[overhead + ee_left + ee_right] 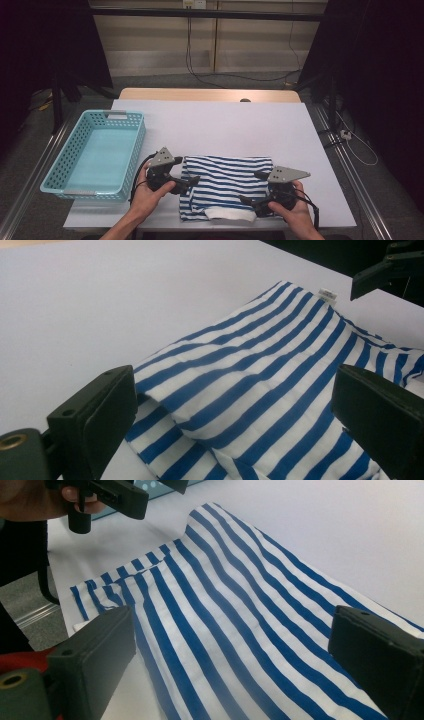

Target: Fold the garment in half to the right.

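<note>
We see the folded striped shirt (226,186) lying flat on the worktop (225,125), both hand-held grippers (186,183) (251,189) released; it looks light and floppy, so we pinch the doubled edges

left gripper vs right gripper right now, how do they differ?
The left gripper sits at the striped garment's left edge, beside the turquoise basket; the right gripper sits at the garment's right edge, away from the basket. The left gripper's jaws point right across the cloth, the right gripper's point left. Shared: both are hand-held, both have jaws wide open over the fabric, gripping nothing.
</note>
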{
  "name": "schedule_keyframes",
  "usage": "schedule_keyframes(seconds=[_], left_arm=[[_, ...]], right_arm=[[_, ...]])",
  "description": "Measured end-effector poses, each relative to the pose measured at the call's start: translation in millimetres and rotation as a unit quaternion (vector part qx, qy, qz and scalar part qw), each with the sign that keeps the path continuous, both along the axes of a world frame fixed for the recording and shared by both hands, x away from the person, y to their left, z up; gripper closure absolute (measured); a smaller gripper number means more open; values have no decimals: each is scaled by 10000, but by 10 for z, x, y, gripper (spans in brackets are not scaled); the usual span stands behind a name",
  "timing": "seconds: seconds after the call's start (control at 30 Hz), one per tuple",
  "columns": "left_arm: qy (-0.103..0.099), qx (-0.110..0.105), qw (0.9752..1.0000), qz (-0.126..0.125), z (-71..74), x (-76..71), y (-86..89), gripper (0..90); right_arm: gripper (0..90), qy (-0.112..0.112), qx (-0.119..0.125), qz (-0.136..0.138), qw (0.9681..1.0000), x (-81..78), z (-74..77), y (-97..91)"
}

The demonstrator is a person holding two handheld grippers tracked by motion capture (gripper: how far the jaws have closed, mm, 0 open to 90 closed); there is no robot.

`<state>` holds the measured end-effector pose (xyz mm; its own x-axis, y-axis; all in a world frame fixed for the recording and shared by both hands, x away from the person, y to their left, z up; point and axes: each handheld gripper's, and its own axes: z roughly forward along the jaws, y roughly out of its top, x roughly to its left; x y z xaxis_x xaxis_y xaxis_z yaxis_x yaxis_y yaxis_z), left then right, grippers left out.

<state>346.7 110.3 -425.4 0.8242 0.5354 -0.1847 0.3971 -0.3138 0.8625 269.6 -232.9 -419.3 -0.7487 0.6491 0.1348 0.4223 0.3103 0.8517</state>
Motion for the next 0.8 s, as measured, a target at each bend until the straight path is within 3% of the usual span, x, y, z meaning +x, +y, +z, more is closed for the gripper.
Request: schedule_keyframes(seconds=[0.33, 0.53, 0.63, 0.73, 0.8], left_arm=[[-141, 189, 9996, 171, 39, 172, -106, 59], [-175, 252, 9993, 230, 84, 400, -189, 71], [-198, 396, 9989, 143, 126, 466, -221, 71], [-233, 476, 9983, 234, 133, 539, -248, 71], [-147, 454, 9985, 252, 102, 606, -243, 82]], right_arm=[[54, -229, -89, 109, 9996, -102, 46, 124], [57, -129, -130, 265, 9995, -53, 39, 280], [57, -98, -163, 429, 9989, -40, 39, 397], [60, -94, -215, 568, 9981, -25, 36, 507], [64, -58, -270, 636, 9976, -21, 30, 578]])
